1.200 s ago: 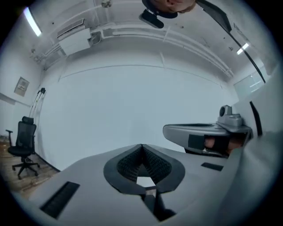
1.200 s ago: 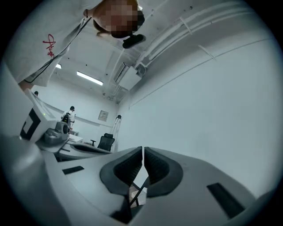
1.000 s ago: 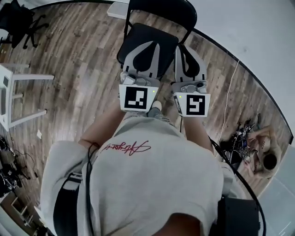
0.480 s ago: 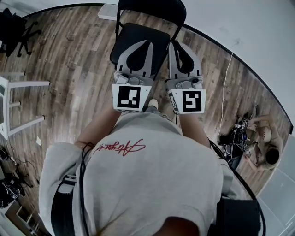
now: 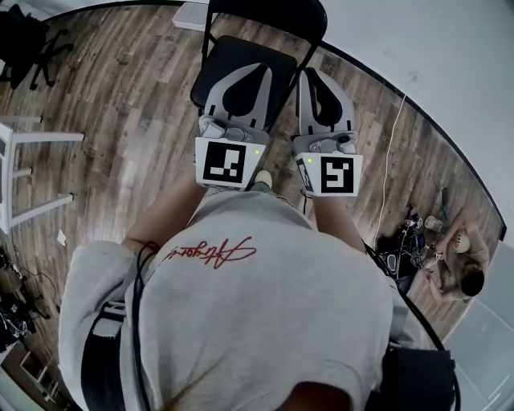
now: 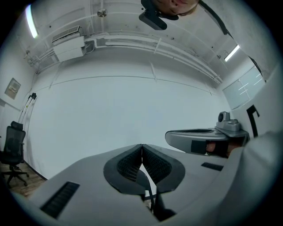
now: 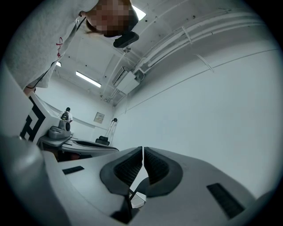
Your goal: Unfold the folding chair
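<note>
The folding chair (image 5: 241, 51) is black, with a padded seat, a curved backrest (image 5: 273, 11) and thin metal tube legs. It stands opened out and upright, the seat lying flat and the backrest raised behind it. The backrest end is nearest the white wall (image 5: 426, 48).

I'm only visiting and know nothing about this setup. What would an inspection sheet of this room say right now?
Surface: wooden plank floor.
Job's things: black folding chair looks already open, with its seat down.
Clutter: white stool at left; office chair in the far corner.
Grippers: left tongs and right tongs are both shut and empty, above the seat.
Cables: white cable on the floor at right; dark tangle nearby.
Surroundings: white wall; a person sitting on the floor.
</note>
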A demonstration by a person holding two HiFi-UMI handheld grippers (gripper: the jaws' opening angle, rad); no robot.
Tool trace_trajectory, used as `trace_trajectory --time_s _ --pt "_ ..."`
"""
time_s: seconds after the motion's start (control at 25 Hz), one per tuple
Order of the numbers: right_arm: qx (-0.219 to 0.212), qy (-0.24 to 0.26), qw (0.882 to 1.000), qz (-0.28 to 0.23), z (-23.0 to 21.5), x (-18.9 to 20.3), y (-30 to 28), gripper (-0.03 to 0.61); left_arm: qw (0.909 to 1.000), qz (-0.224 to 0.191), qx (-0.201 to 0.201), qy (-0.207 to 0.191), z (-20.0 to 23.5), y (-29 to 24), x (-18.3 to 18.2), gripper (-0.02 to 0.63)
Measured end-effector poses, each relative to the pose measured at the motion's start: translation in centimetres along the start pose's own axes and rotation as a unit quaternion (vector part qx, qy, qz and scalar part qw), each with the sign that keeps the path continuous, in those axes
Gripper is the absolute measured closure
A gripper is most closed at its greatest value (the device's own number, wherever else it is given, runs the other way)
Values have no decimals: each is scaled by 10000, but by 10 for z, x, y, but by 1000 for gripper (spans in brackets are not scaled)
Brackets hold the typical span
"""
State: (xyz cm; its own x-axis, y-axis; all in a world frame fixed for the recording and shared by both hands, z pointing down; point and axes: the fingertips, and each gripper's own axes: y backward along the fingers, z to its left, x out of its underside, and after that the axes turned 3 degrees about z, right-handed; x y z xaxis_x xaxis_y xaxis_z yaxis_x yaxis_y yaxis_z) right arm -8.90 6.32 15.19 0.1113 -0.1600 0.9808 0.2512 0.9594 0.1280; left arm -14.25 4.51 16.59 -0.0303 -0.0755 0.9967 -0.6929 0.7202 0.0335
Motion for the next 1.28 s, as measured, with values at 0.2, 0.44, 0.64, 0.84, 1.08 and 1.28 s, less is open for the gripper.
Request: trace_trajectory --time_s 0.2,0.44,0.64,0.84,1.08,1.28 --pt "-43 79 10000 41 0 -2 0 555 10000 11 -38 -89 2 0 0 598" --pt "-64 156 9998 41 5 -3 2 561 9999 62 -22 -96 -1 3 2 597" --pt "-12 102 9999 89 2 2 4 561 10000 55 -41 -61 -4 2 5 598" --pt "41 62 9999 131 1 7 5 561 10000 43 -18 -41 -5 3 7 597" --pt "58 77 9998 149 0 6 3 561 10000 52 -19 -54 -5 2 8 598" --pt "85 70 9997 205 -1 9 3 561 10000 77 -23 -46 -4 2 11 598"
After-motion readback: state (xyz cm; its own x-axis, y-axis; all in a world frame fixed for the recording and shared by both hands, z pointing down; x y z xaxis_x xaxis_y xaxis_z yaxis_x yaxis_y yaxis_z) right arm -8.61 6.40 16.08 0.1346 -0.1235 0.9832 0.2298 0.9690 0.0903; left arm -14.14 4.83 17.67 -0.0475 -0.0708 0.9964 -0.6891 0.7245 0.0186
